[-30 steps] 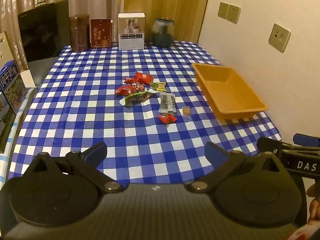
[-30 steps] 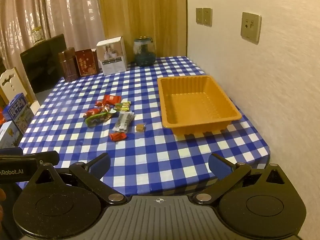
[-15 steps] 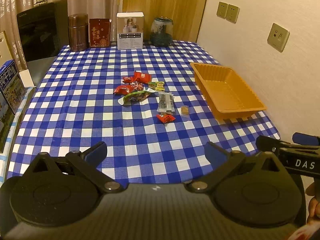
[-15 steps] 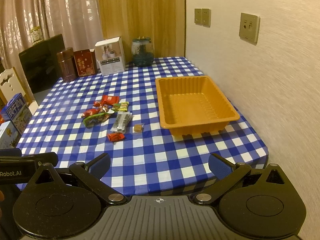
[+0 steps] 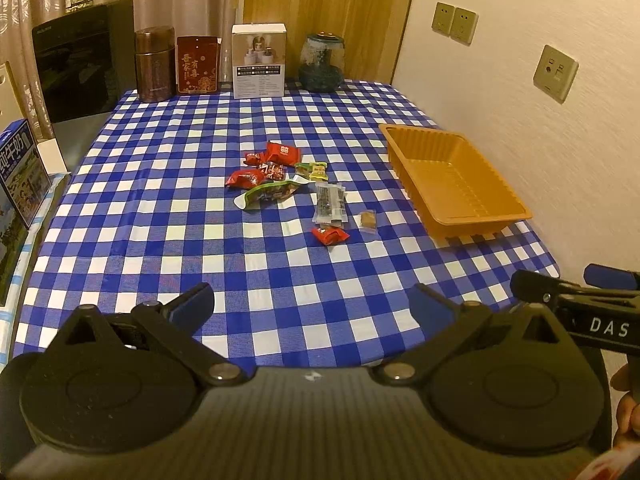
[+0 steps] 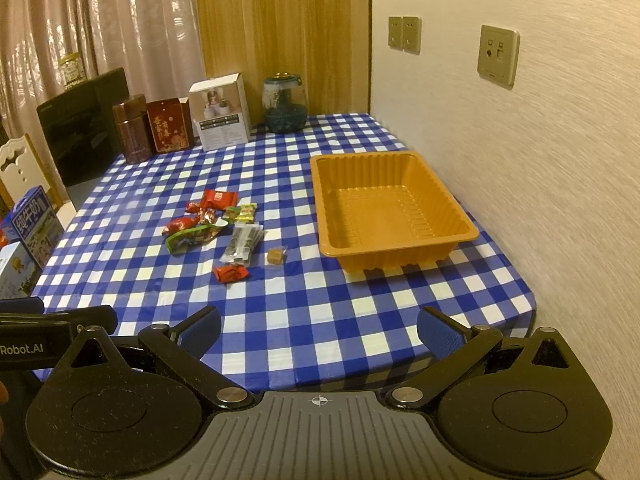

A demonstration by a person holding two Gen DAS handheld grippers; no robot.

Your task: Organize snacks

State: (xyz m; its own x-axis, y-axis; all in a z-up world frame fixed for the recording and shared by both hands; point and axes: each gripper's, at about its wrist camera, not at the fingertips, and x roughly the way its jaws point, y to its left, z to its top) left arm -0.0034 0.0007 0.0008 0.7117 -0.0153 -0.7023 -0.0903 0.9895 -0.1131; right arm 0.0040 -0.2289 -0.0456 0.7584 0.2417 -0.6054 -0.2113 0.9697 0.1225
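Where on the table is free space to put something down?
Free: the cloth left of the snacks, the near strip before both claws, and inside the tray. Crowded: the middle snack pile and the far edge with boxes and jars.

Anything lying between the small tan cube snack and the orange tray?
Nothing: only bare checked cloth separates the cube snack from the tray. The right wrist view shows this gap best.

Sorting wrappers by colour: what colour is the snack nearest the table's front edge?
Red: the small wrapped snack, clearest in the right wrist view.
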